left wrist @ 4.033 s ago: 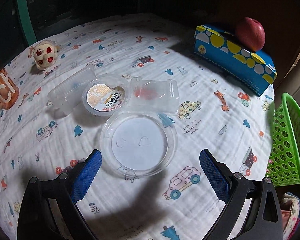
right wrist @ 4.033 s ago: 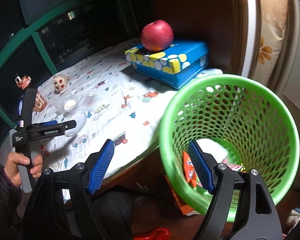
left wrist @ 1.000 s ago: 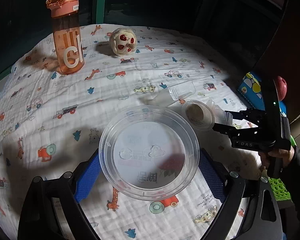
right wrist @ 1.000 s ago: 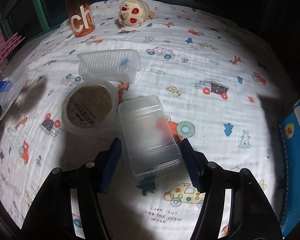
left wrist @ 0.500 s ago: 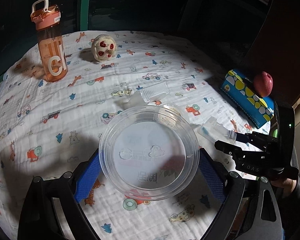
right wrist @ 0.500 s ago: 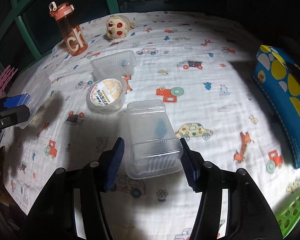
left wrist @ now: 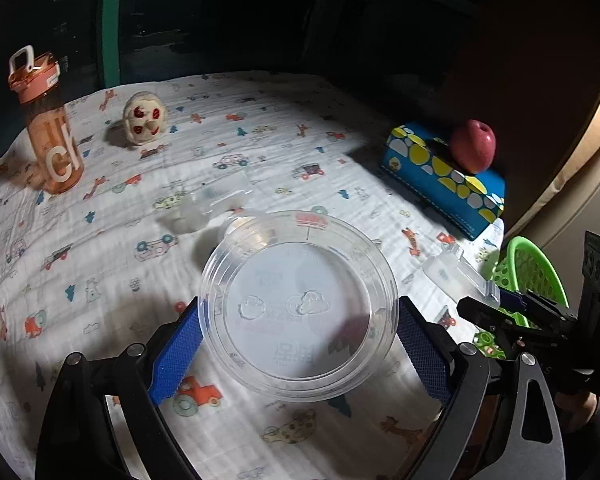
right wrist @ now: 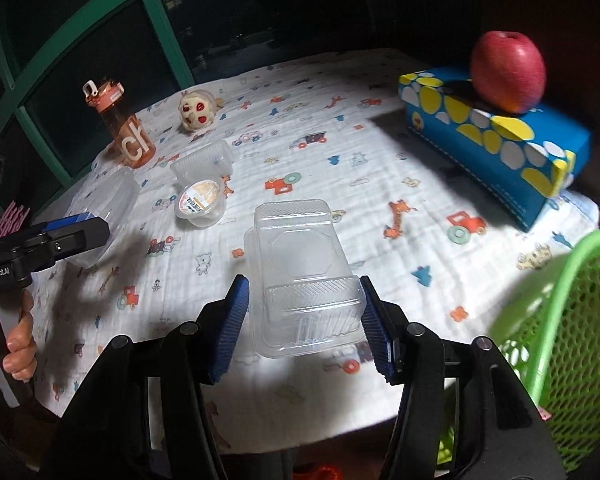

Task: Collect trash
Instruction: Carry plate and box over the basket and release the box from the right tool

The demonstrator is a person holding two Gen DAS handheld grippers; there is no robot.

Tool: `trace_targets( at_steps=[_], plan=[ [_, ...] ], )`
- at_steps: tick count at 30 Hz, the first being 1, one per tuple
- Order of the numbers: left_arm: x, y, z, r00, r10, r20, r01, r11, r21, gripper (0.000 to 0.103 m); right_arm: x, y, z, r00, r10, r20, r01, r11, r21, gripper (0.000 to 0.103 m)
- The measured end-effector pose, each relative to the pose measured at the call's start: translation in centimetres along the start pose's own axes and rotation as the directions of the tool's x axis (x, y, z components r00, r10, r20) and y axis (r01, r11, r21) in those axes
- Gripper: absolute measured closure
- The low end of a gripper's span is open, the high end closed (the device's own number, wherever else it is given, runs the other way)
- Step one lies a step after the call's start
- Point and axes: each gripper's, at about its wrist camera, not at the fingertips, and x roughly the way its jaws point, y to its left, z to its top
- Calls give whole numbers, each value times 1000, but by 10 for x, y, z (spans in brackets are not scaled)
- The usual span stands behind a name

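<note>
My left gripper [left wrist: 298,340] is shut on a round clear plastic lid [left wrist: 298,304] and holds it above the table; it also shows in the right wrist view [right wrist: 108,208]. My right gripper [right wrist: 304,322] is shut on a clear rectangular plastic box [right wrist: 300,272], held above the table near its edge; the box also shows in the left wrist view [left wrist: 458,274]. A small lidded plastic cup [right wrist: 200,200] and a ridged clear tray [right wrist: 204,164] lie on the cloth. The green mesh basket [right wrist: 564,320] stands at the right, also in the left wrist view [left wrist: 532,276].
An orange water bottle [left wrist: 48,128] and a small plush toy [left wrist: 146,124] stand at the back left. A blue tissue box [right wrist: 496,140] with a red apple [right wrist: 508,70] on it sits at the back right. The table has a printed white cloth [right wrist: 340,168].
Both grippers closed on their items, lifted them and swung right toward the basket. The green basket has come into both views.
</note>
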Motion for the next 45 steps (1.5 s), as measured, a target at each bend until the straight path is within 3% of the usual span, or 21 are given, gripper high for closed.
trace_targets(
  at_steps=[11,21,29,33,45],
  plan=[
    [13,-91,6,993,-116,-28,119,986,117,14,-72,-70,-40,985,-158,62,147,976,159,48],
    [28,-173,5,980,-184,-72,196,952,236,14,-109,-129,-78,959,-281,43,258,925,278,47],
    [37,-221,4,968,-226,-105,247,924,292,14,-121,-155,-96,951,-307,23,283,900,333,46],
    [41,-238,3,963,-243,-118,269,910,315,14,-127,-161,-103,947,-320,24,292,890,351,37],
    [63,-279,-9,948,-263,-179,311,882,354,13,-153,-167,-121,940,-339,45,296,873,388,36]
  ],
)
